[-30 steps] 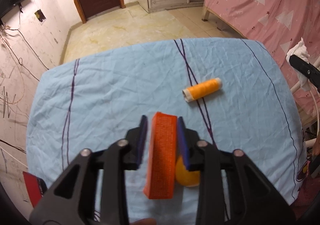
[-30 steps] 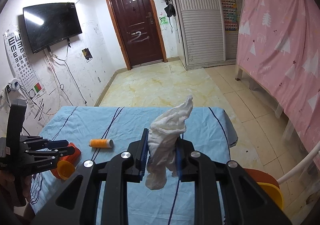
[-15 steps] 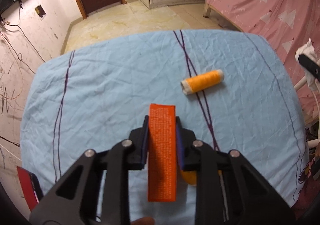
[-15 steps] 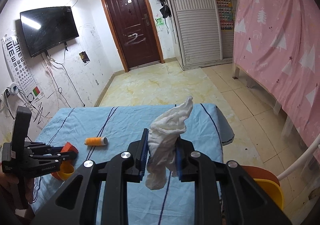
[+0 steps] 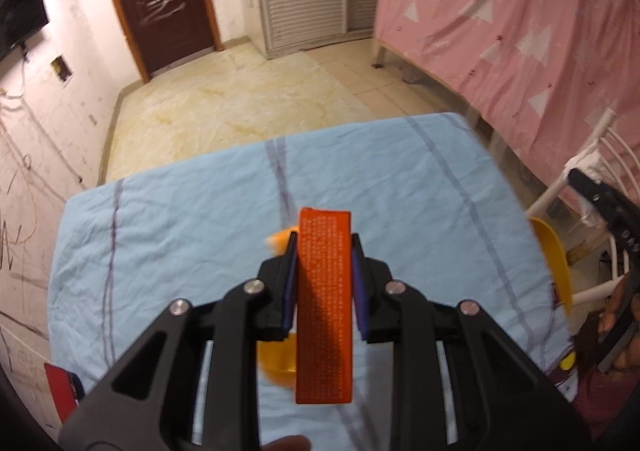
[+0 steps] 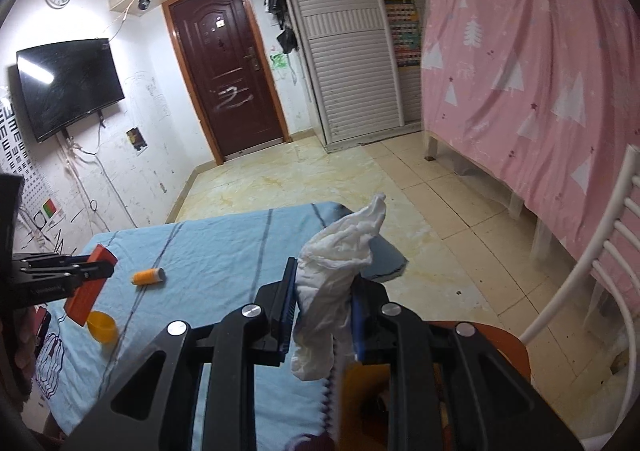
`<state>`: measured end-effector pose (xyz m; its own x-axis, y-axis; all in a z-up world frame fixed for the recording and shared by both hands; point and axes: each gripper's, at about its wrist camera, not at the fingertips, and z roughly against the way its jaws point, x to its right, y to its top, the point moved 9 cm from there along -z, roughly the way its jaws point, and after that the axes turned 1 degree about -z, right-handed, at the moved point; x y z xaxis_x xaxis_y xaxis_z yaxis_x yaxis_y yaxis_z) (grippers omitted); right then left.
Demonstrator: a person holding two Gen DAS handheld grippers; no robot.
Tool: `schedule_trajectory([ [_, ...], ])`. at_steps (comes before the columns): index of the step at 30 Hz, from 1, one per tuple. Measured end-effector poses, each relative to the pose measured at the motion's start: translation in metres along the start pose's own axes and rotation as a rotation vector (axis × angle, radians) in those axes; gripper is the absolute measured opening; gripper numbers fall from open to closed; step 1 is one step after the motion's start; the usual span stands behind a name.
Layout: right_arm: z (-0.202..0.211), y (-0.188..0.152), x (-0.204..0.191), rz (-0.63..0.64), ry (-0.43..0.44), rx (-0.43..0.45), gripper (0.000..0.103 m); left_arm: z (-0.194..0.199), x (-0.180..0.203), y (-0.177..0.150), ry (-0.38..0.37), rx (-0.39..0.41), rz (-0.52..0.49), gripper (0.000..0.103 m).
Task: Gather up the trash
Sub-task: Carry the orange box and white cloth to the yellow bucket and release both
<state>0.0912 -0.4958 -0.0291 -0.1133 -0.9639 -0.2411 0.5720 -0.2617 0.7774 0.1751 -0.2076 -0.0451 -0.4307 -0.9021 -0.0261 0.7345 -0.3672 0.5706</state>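
My left gripper (image 5: 324, 251) is shut on an orange box (image 5: 325, 303) with printed text and holds it above the blue tablecloth (image 5: 200, 219). The same box shows in the right wrist view (image 6: 90, 285), lifted off the cloth. My right gripper (image 6: 322, 299) is shut on a crumpled white tissue (image 6: 336, 275) near the table's right edge, over a yellow bin (image 6: 356, 391) on a chair. An orange thread spool (image 6: 148, 276) and a small yellow cup (image 6: 102, 327) lie on the cloth.
A white chair (image 6: 592, 271) stands to the right with the yellow bin (image 5: 554, 263) on its seat. A pink curtain (image 6: 520, 71) hangs at the right. A red card (image 5: 62, 391) lies at the table's near left corner.
My left gripper closed on the orange box and lifted it, tilting the view up. My right gripper carried the tissue rightward toward the chair and bin.
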Motion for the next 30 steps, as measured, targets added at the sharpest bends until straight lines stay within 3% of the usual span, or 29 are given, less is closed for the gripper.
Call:
schedule_trajectory([
  [8,0.001,-0.037,0.053,-0.073,-0.045,-0.028,0.016,0.005,0.090,0.007,-0.106,0.018,-0.099,0.022],
  [20,0.004,-0.066,0.092,-0.131,-0.064,-0.049,0.019,-0.008,0.204,0.018,-0.320,0.026,-0.108,0.022],
  [25,0.003,-0.074,0.099,-0.147,-0.056,-0.068,0.030,-0.015,0.243,0.016,-0.381,0.016,-0.121,0.022],
  [27,0.004,-0.076,0.104,-0.160,-0.057,-0.067,0.047,-0.018,0.254,0.017,-0.393,0.018,-0.130,0.022],
  [30,0.006,-0.078,0.109,-0.176,-0.059,-0.059,0.051,-0.025,0.267,0.013,-0.402,0.004,-0.143,0.022],
])
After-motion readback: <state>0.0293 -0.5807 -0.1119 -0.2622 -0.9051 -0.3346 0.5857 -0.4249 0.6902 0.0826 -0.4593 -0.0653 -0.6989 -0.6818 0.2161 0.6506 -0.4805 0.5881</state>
